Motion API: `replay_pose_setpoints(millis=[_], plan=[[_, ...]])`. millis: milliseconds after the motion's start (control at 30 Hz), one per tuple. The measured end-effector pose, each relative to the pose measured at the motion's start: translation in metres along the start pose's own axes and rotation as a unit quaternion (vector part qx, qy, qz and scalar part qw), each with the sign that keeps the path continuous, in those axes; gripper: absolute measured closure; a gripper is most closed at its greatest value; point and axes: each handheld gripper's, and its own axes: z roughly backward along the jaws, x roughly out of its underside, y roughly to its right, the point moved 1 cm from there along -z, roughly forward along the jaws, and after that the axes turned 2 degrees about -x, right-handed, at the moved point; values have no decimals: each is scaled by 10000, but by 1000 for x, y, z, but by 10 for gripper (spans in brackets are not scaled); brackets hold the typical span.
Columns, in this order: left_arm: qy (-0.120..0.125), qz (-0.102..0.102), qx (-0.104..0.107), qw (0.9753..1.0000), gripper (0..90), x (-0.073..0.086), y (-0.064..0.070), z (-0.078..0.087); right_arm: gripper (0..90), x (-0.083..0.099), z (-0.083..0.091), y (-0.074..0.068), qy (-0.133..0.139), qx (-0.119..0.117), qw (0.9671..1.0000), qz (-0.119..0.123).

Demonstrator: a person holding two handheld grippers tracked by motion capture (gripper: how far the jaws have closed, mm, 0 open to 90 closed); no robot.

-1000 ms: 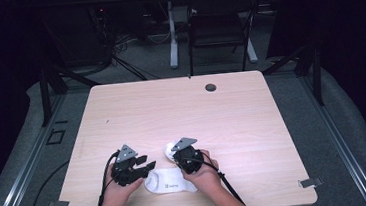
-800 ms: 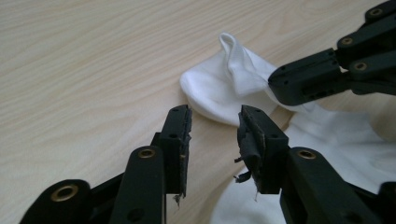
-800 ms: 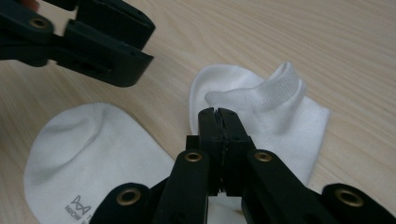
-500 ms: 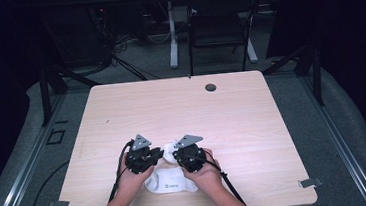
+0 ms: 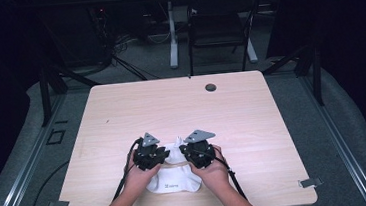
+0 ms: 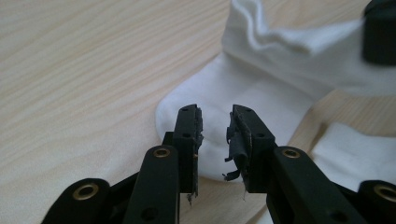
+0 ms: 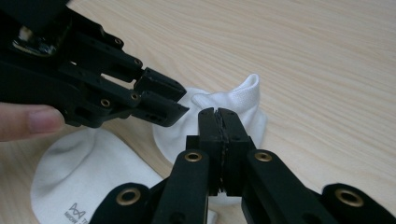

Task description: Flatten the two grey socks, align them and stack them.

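Two white socks lie near the table's front edge. The upper sock (image 5: 175,146) (image 6: 261,88) (image 7: 240,100) is bunched, with its cuff raised. My right gripper (image 5: 188,155) (image 7: 218,112) is shut, and the sock's cuff stretches up to it (image 6: 379,32), so it seems to pinch that fabric. My left gripper (image 5: 162,155) (image 6: 215,112) (image 7: 183,99) is open by a narrow gap, its tips just over the same sock's rounded end. The second sock (image 5: 173,182) (image 7: 79,182) (image 6: 355,149) lies flat beneath, logo up.
The wooden table (image 5: 181,108) stretches away behind the socks. A small black round cap (image 5: 210,87) sits near its far edge. A chair (image 5: 220,29) and desk legs stand on the floor beyond. A thumb (image 7: 28,122) rests by the left gripper.
My left gripper has slid right, in toward the bunched sock and the right gripper. The right gripper has stayed about where it was.
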Motion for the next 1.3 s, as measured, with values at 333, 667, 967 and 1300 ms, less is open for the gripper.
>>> replay_pose_setpoints(millis=[333,667,967,1300], plan=[[-147,33,-38,9999,625,11,-6,-3,900,9,10,19,80,245,9995,-179],[-135,18,-95,9999,594,16,-15,1,899,25,9,36,-99,474,9980,-409],[-70,24,-139,9999,588,20,-18,4,898,45,-1,42,-429,581,9960,-532],[-62,-1,-184,9998,589,21,-18,4,885,54,-3,49,-569,590,9943,-678]])
